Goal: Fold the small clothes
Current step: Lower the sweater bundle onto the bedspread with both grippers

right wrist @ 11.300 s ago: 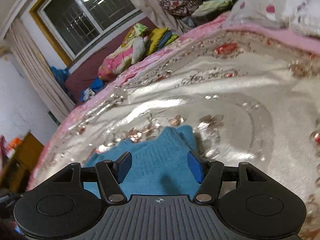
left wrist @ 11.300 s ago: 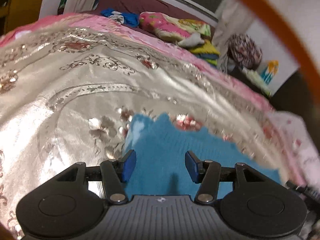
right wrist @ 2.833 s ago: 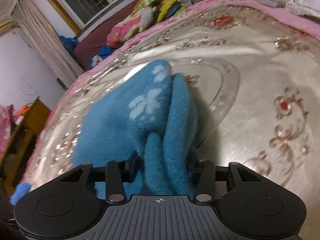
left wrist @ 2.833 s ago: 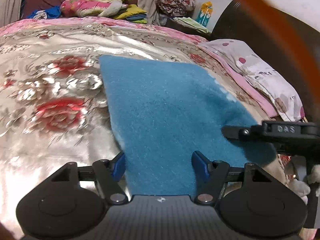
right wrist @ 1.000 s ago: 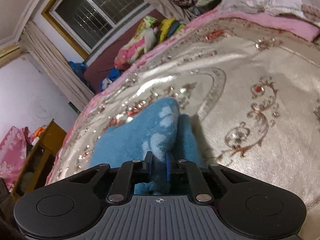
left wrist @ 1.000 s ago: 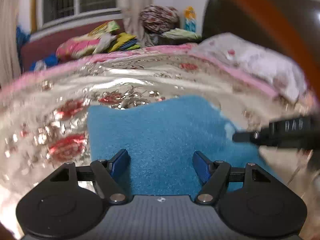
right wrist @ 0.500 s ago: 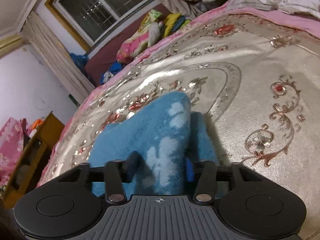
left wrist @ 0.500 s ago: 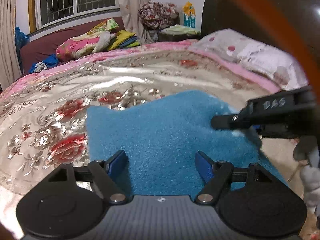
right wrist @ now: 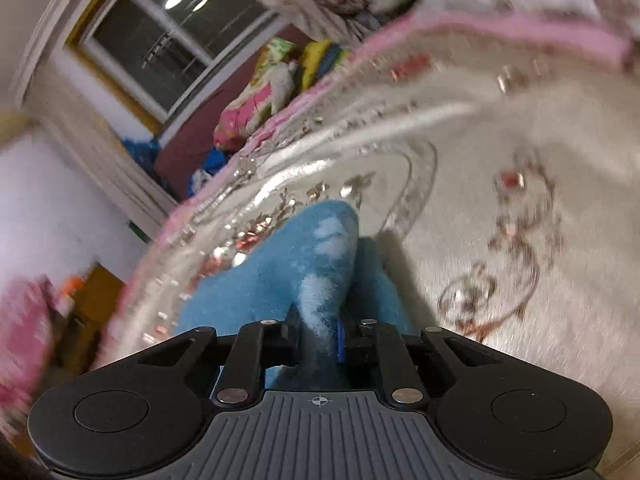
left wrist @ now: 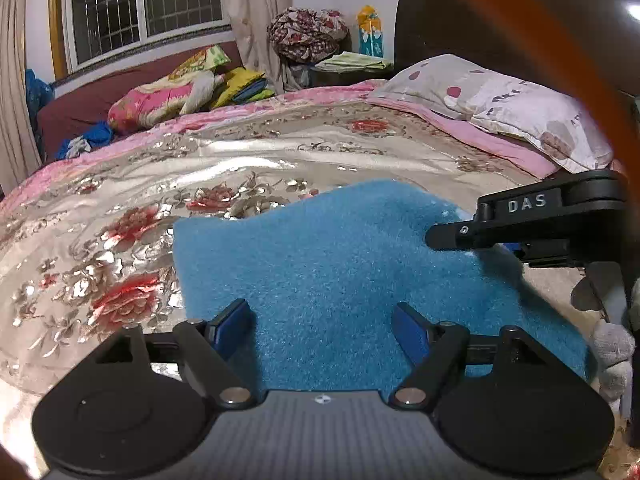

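A fuzzy blue garment [left wrist: 340, 264] with pale patches lies on the shiny floral bedspread [left wrist: 200, 184]. My left gripper [left wrist: 322, 326] is open, its blue pads spread over the garment's near edge. My right gripper [right wrist: 318, 334] is shut on a raised fold of the blue garment [right wrist: 320, 272], pinched between its pads. The right gripper also shows in the left wrist view [left wrist: 532, 228], at the garment's right edge. The right wrist view is blurred.
A spotted pillow [left wrist: 500, 108] lies at the bed's right side, by a dark headboard [left wrist: 500, 32]. Piled bedding [left wrist: 180, 92] sits beyond the bed under a window [left wrist: 144, 8]. A wooden cabinet [right wrist: 92, 312] stands left of the bed.
My right gripper opened half a second ago and has shut again on the garment's fold; its view now blurs with motion. My left gripper stays open over the near edge.
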`<state>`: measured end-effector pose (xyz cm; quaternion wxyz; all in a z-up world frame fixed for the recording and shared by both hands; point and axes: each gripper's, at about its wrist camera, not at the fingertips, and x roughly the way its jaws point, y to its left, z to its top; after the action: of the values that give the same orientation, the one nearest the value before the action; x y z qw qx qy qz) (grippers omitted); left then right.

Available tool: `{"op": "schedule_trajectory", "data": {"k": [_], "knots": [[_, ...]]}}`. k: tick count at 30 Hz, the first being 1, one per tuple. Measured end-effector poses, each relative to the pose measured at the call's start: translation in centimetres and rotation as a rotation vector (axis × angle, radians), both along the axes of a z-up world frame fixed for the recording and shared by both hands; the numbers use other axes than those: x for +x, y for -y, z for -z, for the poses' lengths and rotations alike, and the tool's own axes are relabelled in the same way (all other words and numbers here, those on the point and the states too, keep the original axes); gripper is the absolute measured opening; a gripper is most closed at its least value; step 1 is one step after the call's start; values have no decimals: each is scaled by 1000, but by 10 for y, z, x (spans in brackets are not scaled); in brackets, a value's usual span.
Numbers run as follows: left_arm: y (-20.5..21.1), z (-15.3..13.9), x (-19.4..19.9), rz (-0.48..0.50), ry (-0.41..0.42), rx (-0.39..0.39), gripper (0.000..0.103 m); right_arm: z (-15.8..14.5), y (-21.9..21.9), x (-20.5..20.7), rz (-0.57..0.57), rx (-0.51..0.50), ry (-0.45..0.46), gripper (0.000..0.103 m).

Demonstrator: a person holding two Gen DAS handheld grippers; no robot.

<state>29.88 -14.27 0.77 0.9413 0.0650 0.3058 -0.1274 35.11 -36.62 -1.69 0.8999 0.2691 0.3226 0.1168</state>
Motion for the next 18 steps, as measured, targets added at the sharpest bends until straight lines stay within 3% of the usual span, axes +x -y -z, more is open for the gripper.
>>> {"op": "schedule_trajectory", "data": {"k": [3, 7, 9, 11, 15, 18], "knots": [[0, 0, -1, -6, -4, 4, 82, -7, 5, -4, -6, -2, 8, 36], [3, 0, 1, -15, -14, 8, 83, -39, 6, -28, 9, -115, 124, 36], [4, -1, 4, -21, -24, 10, 84, -47, 1, -34, -39, -112, 159, 36], [4, -3, 6, -26, -39, 7, 84, -45, -9, -33, -84, -117, 147, 36], [-2, -10, 5, -36, -63, -20, 83, -25, -25, -24, -119, -270, 77, 26], [-11, -18, -4, -51, -66, -48, 83, -26, -20, -24, -114, -246, 63, 26]]}}
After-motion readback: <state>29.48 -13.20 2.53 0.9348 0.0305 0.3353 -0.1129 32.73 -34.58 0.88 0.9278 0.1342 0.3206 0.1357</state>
